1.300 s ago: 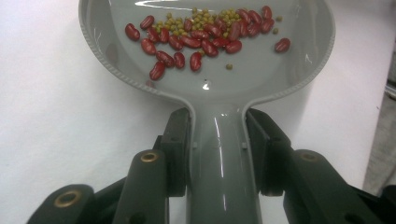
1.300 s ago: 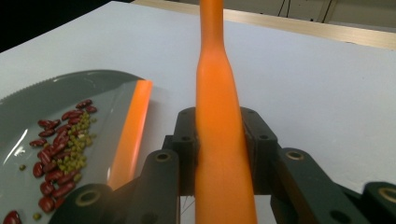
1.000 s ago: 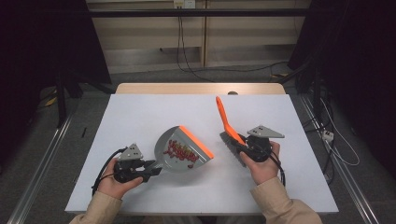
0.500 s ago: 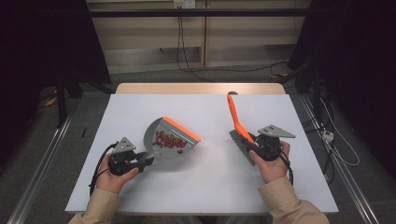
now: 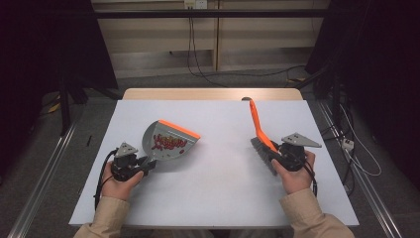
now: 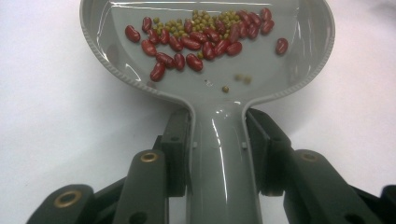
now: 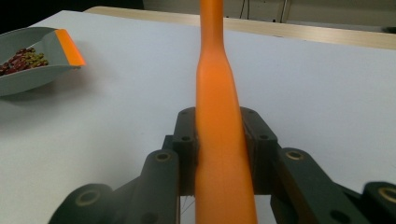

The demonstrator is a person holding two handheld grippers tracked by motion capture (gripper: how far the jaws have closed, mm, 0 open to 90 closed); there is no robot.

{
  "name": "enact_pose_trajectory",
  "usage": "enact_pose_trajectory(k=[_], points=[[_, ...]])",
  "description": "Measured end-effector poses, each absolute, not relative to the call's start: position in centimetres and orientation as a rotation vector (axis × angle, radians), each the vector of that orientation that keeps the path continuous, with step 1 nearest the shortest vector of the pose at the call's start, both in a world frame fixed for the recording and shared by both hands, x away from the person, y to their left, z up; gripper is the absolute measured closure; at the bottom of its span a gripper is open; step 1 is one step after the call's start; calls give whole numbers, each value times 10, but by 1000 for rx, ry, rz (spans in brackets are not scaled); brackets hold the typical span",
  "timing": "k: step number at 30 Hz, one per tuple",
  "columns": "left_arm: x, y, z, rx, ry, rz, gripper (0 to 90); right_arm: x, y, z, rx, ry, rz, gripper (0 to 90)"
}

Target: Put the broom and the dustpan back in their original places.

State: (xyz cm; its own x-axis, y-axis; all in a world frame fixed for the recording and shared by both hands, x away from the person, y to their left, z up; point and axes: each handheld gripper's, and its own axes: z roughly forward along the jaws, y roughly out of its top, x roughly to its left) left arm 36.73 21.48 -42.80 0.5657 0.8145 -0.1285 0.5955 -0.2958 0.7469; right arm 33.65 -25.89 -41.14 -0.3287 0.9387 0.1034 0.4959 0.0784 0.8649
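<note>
A grey dustpan point(image 5: 168, 141) with an orange front lip is held just above the white table point(image 5: 223, 198) at the left. Red beans point(image 6: 196, 37) and small green ones lie heaped at its far end. My left gripper point(image 5: 143, 164) is shut on its handle, and in the left gripper view the two jaws clamp the dustpan point(image 6: 210, 93) neck from both sides. At the right, my right gripper point(image 5: 277, 156) is shut on an orange brush point(image 5: 257, 124), handle pointing away, dark bristles beside the gripper. In the right gripper view the jaws squeeze the brush point(image 7: 219, 93) handle.
A wooden strip point(image 5: 213, 94) runs along the table's far edge. Metal rails lie on the floor at both sides, and cables point(image 5: 198, 64) trail behind. The dustpan point(image 7: 28, 70) shows at far left in the right gripper view, with bare table between the two tools.
The two hands have drawn apart. The left one carried the dustpan leftward and the right one carried the brush rightward. Both grips stay as they were.
</note>
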Motion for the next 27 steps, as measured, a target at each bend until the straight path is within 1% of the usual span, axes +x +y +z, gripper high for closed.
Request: enact_pose_trajectory(k=[27], points=[[376,222,-438,1977,1328,425,628,336,-296,-420,1475,1804,1100,709]])
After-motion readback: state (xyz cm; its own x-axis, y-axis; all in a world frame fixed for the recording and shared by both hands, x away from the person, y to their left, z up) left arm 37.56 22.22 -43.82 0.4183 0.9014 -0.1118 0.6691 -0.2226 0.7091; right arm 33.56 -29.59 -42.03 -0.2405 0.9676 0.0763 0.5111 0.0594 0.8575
